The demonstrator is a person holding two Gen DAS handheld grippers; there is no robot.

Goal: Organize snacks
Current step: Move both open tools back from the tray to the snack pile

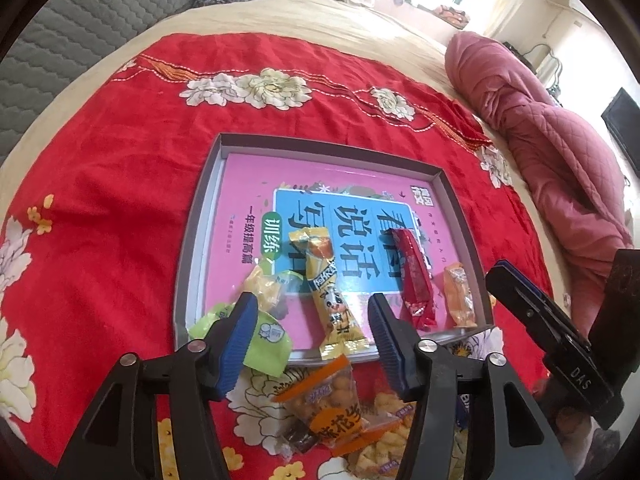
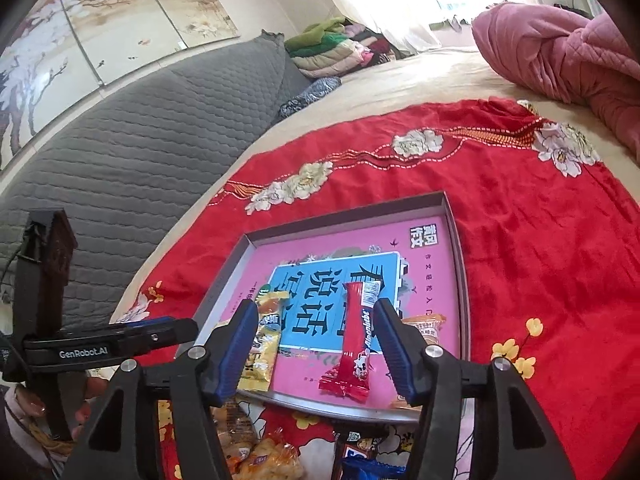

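Shallow grey box (image 1: 188, 240) lies on a red flowered cloth (image 1: 100, 184), lined with a pink book (image 1: 248, 184). Inside, directly ahead of the left gripper (image 1: 312, 312), a long yellow snack stick (image 1: 332, 292) lies lengthwise between the line of its fingers, untouched; jaws spread, nothing pinched. To that gripper's right in the box: a red snack stick (image 1: 416, 280), then a small orange packet (image 1: 460, 296) by the box wall. At its left fingertip: a yellow wrapped sweet (image 1: 268, 288) and a green packet (image 1: 264, 340) lying over the near rim. Beneath the gripper, outside the box: an orange-banded bag of nuts (image 1: 324, 396).

Right gripper (image 2: 316, 324) hovers over the box's near edge, jaws spread, empty; the red stick lies flat just ahead between its fingers, clear of both pads. A pink quilt (image 2: 560, 48) lies well beyond, to the right.
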